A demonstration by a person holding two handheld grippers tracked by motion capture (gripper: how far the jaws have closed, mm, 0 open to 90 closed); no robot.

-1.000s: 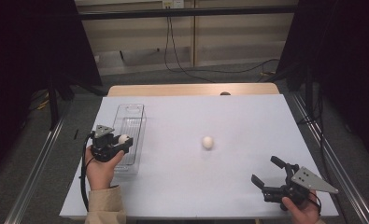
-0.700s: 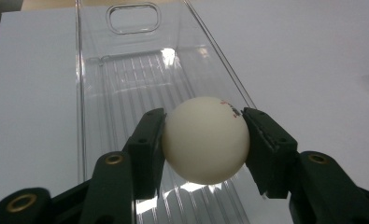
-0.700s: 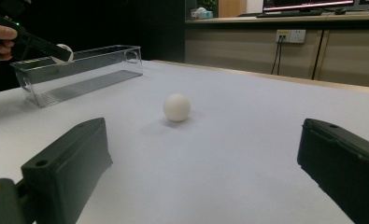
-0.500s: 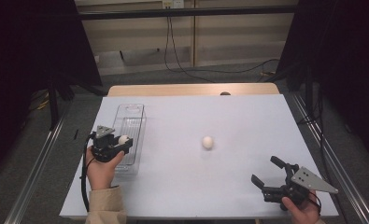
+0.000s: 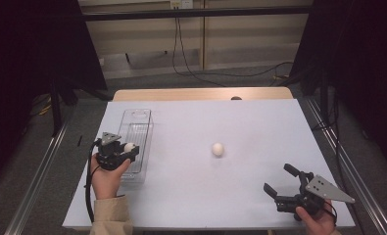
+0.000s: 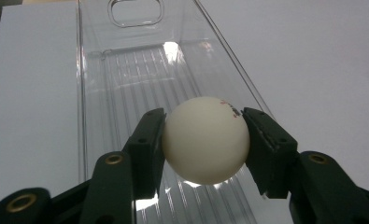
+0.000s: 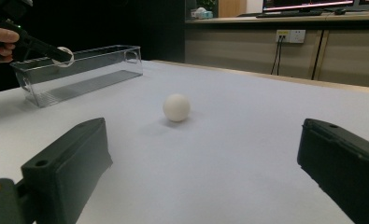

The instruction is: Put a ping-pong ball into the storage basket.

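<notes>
My left gripper (image 5: 130, 148) is shut on a white ball (image 6: 204, 139), holding it just above the near end of a clear plastic bin (image 5: 135, 132) at the table's left. In the left gripper view the ball sits clamped between both jaws over the bin's ribbed floor (image 6: 140, 84). A second white ball (image 5: 217, 149) rests on the white table near its middle. My right gripper (image 5: 280, 181) stands open at the front right, with the loose ball (image 7: 176, 107) well ahead of its jaws. From the right gripper view, the held ball (image 7: 64, 56) hangs over the bin (image 7: 79, 74).
The white table (image 5: 259, 127) has a wooden strip along its far edge. Metal rails run along both sides. Cables hang down the wall behind. The room around is dark.
</notes>
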